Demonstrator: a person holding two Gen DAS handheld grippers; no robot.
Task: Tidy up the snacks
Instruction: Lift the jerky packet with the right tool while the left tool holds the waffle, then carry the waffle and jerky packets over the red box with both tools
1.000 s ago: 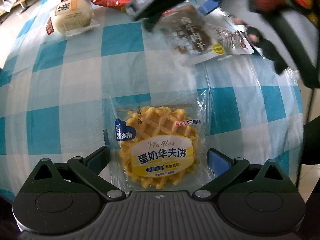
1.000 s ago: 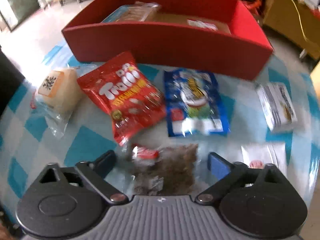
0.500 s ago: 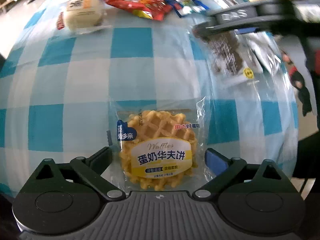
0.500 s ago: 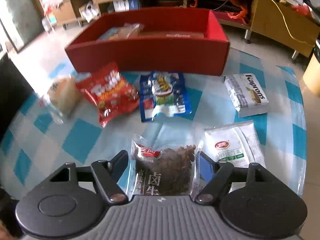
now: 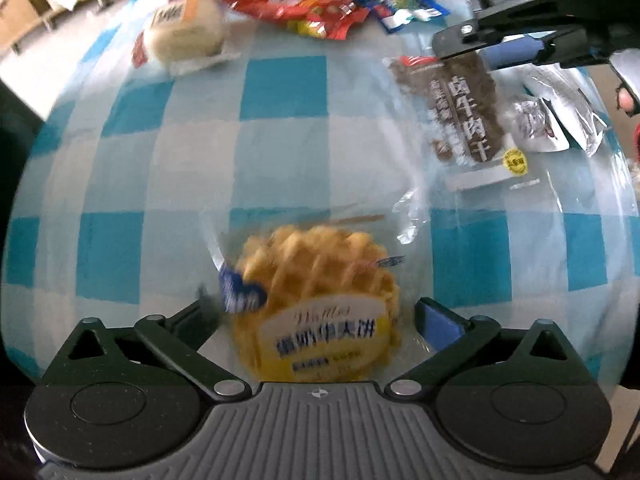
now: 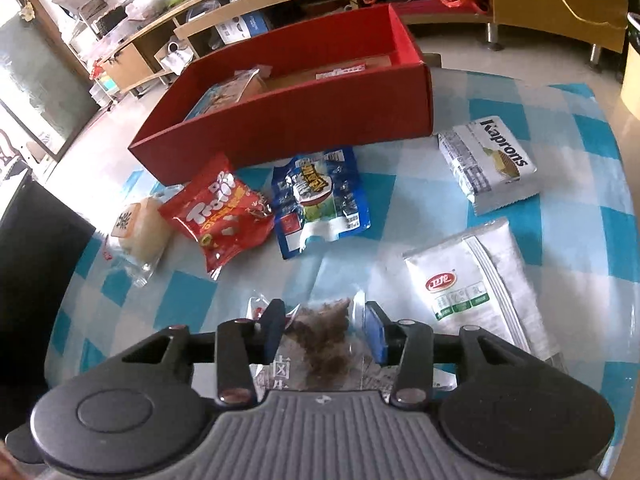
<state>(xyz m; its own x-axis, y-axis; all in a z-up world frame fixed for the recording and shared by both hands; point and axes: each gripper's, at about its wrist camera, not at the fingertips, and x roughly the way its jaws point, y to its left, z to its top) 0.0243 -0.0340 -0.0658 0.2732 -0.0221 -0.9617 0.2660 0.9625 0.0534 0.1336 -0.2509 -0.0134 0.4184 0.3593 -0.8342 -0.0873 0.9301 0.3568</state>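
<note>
Right gripper (image 6: 323, 330): fingers closed in on the beef jerky pouch (image 6: 320, 336), pads pressing its crinkled sides — pouch sits between them, clamped. In the left wrist view the jerky pouch (image 5: 464, 116) hangs under the right gripper (image 5: 516, 46), long axis running away from it, printed end lowest, apparently clear of the checked tablecloth (image 5: 280, 140).

Left gripper (image 5: 316, 320): fingers spread wide, waffle pack (image 5: 316, 308) lying flat between them, not gripped; label faces up, text reading toward the tool.

Step in hand, as judged: carry the jerky to the red box (image 6: 296, 116) ahead of the right tool. Lift high enough to clear the near wall, pass over the blue snack bag (image 6: 320, 200), and release lying flat — long axis along the box.
</note>
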